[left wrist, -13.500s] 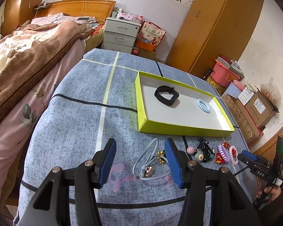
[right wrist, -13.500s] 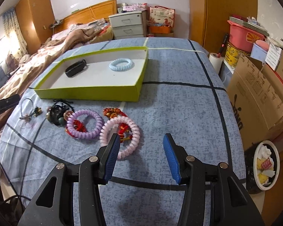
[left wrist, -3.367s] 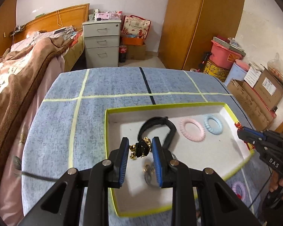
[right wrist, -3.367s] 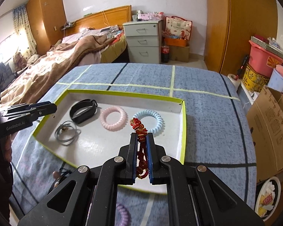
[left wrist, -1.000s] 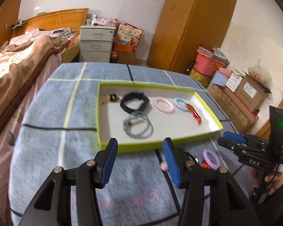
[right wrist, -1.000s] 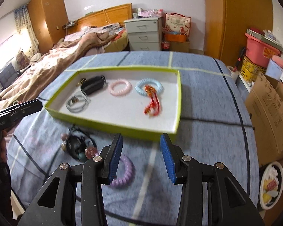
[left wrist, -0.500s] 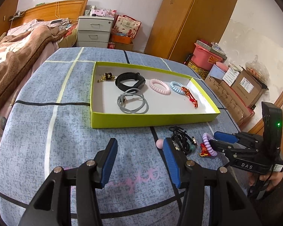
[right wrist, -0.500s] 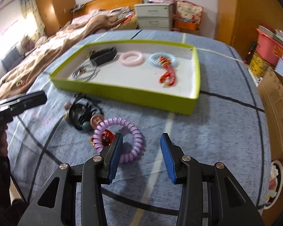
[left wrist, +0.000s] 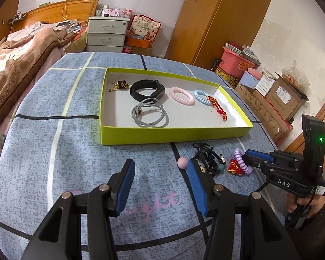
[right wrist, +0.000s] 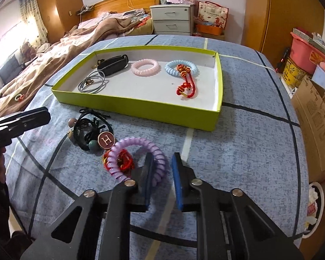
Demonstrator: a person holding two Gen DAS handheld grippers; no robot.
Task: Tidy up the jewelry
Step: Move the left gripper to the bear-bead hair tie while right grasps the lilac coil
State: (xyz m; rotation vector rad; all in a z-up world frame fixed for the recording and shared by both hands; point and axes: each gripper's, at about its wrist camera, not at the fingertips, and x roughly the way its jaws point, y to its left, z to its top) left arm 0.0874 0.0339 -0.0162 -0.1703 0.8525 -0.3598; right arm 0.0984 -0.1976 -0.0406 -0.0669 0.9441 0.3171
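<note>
In the last half second the right claw (right wrist: 160, 173) has dropped onto the purple coil bracelet (right wrist: 138, 158) and narrowed, its 2 blue pads now straddling the near rim of the coil without yet pinching it, while the left claw (left wrist: 160, 184) stays spread wide and empty over the bench (left wrist: 54, 151). With 6 pieces already lying in the green tray (left wrist: 175, 133), this bracelet, the red knot (right wrist: 121, 162) tucked inside it and the black cord bundle (right wrist: 91, 134) beside it look like the last items to move. Legible writing: "H" on a round brown charm (right wrist: 106, 139) and "DAS" on the right claw's body.
</note>
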